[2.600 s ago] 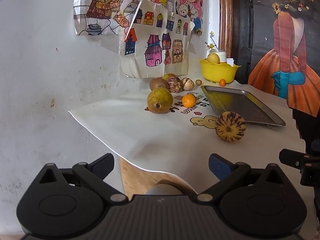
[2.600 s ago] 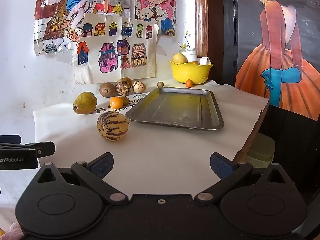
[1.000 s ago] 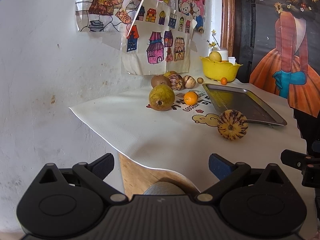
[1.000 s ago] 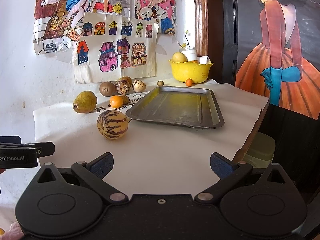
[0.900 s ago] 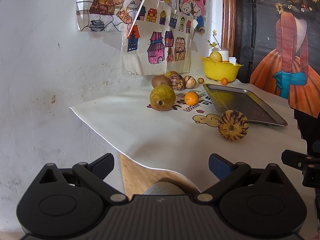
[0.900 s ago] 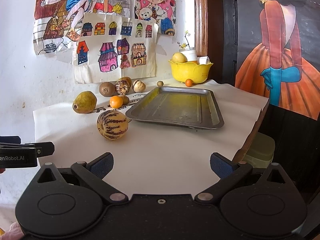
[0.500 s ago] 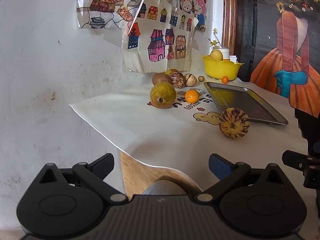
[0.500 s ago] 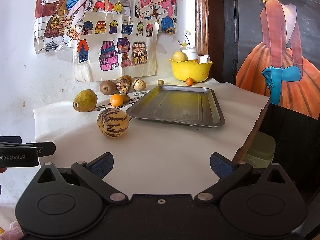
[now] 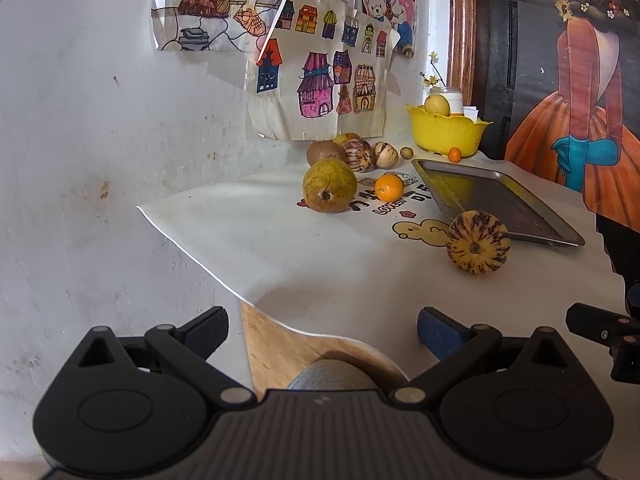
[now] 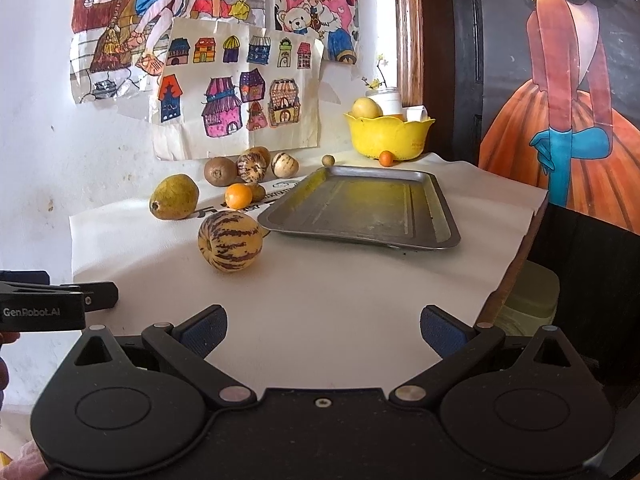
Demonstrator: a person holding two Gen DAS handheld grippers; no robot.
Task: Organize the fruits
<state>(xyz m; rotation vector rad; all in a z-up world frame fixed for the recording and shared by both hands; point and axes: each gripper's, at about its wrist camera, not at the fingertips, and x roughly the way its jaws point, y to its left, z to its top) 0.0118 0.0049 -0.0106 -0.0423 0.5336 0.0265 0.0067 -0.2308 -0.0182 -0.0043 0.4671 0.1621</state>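
Observation:
A striped yellow melon lies on the white table cover, just left of a metal tray; it also shows in the left wrist view. Behind it lie a green pear, a small orange, a kiwi and two striped fruits. My right gripper is open and empty at the table's near edge. My left gripper is open and empty over the table's left corner, well short of the pear and the orange.
A yellow bowl holding a fruit stands at the back by the wall, a tiny orange in front of it. Drawings hang on the white wall at left. The table edge drops off at right.
Both grippers have drifted slightly closer to the table, the left one also a little lower. No fruit has moved.

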